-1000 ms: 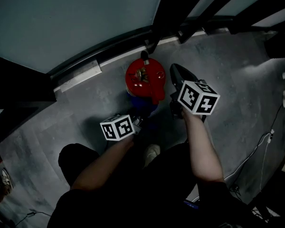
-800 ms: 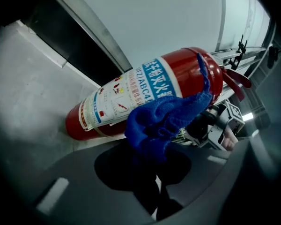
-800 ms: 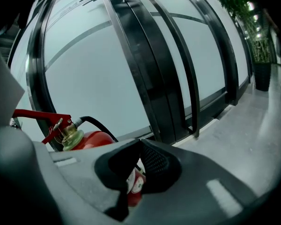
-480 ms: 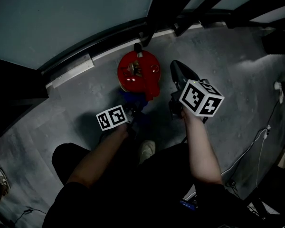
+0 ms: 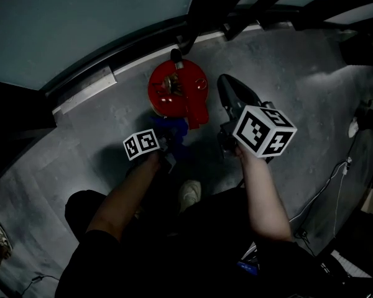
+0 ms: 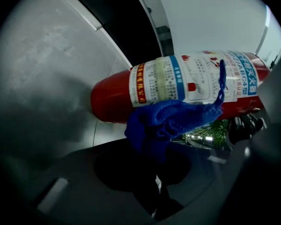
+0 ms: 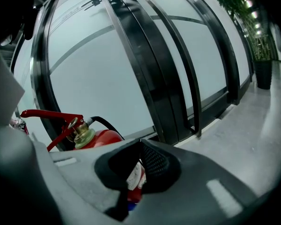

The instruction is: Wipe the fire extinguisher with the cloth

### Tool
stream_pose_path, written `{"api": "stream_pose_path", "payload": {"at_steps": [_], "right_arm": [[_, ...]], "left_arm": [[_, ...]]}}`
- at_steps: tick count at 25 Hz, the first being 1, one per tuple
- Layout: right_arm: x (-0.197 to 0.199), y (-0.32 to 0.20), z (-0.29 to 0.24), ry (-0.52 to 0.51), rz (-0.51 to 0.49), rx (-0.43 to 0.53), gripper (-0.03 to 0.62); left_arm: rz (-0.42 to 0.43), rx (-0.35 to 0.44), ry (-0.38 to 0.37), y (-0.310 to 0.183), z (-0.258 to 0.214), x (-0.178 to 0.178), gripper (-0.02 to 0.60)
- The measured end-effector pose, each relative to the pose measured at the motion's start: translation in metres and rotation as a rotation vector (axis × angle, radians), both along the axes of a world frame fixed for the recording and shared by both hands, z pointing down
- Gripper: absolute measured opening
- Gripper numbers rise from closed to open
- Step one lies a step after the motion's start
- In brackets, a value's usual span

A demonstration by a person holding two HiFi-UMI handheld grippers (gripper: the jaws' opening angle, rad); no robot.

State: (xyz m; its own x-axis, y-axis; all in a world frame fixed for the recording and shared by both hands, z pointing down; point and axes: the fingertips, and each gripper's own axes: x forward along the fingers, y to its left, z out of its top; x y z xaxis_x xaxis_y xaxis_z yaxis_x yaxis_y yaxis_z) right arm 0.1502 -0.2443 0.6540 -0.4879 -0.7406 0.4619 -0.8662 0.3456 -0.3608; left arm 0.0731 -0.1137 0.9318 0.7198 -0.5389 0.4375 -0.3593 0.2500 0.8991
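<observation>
A red fire extinguisher [image 5: 177, 94] stands upright on the grey floor by a glass wall. My left gripper [image 5: 168, 138] is shut on a blue cloth [image 5: 168, 126] low at the extinguisher's near side. In the left gripper view the cloth [image 6: 171, 121] bunches against the labelled red body [image 6: 178, 81], and the gripper [image 6: 152, 146] holds it from below. My right gripper [image 5: 227, 95] hangs just right of the extinguisher, jaws shut with nothing in them. The right gripper view shows the red handle and brass valve [image 7: 77, 128] to the left of the gripper [image 7: 140, 144].
A glass wall with black frames [image 5: 199, 17] and a low sill [image 5: 87, 89] runs behind the extinguisher. Thin cables [image 5: 336, 179] lie on the floor at right. The person's shoe [image 5: 188, 195] stands just behind the grippers.
The left gripper with the cloth has sunk lower along the extinguisher's side, its marker cube looking smaller. The right gripper keeps its place beside the extinguisher.
</observation>
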Motion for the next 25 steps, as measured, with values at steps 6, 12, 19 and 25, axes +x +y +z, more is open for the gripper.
{"api": "stream_pose_path", "payload": {"at_steps": [6,12,19,25], "right_arm": [[-0.004,0.007,0.003,0.084,-0.038,0.012,0.008],[0.015,0.008,0.005,0.061,-0.001,-0.014,0.008],[0.021,0.008,0.007,0.061,0.010,-0.014,0.008],[0.043,0.000,-0.017,0.075,0.155,0.008,0.008]], "left_arm": [[-0.038,-0.083,0.063,0.000,0.025,0.000,0.084],[-0.031,-0.111,0.087,-0.006,0.042,0.018,0.084],[-0.030,-0.190,-0.039,0.005,0.064,-0.006,0.083],[0.014,-0.097,-0.489,0.005,0.020,-0.097,0.080]]}}
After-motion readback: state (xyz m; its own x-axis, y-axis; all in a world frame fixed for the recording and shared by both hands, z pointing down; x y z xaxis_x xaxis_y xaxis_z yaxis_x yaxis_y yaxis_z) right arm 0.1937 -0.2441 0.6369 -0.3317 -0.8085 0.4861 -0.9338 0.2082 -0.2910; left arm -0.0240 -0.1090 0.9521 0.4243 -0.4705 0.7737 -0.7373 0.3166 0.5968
